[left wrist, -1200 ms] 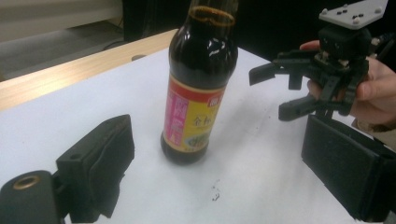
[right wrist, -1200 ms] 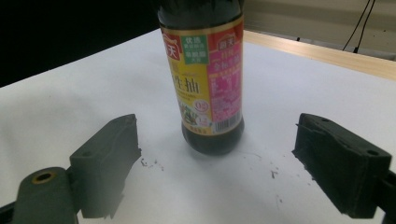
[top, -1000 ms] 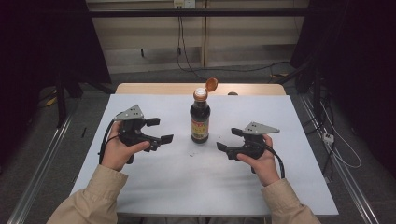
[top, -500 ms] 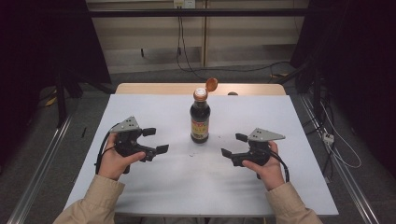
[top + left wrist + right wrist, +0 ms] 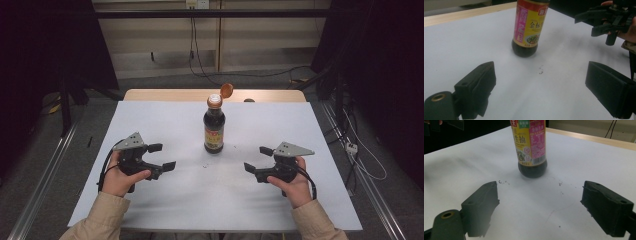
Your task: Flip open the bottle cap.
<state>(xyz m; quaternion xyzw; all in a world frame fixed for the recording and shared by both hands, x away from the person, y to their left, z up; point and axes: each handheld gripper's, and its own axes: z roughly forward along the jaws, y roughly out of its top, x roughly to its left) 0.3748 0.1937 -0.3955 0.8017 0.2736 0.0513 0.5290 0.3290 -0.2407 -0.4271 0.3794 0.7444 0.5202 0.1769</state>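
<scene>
Soy sauce bottle (image 5: 214, 128) stands upright between my two hand-held grippers, ahead of both and touched by neither, its orange flip cap (image 5: 226, 90) open. My left hand-held gripper (image 5: 162, 157) has its jaws wide apart with nothing between them; my right hand-held gripper (image 5: 258, 159) likewise gapes empty. Both sit low over the white tabletop (image 5: 200, 200).

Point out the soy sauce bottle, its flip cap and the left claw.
soy sauce bottle (image 5: 214, 135): high view, on the label.
flip cap (image 5: 226, 90): high view, on the open orange lid.
left claw (image 5: 162, 157): high view, between the fingertips.
</scene>
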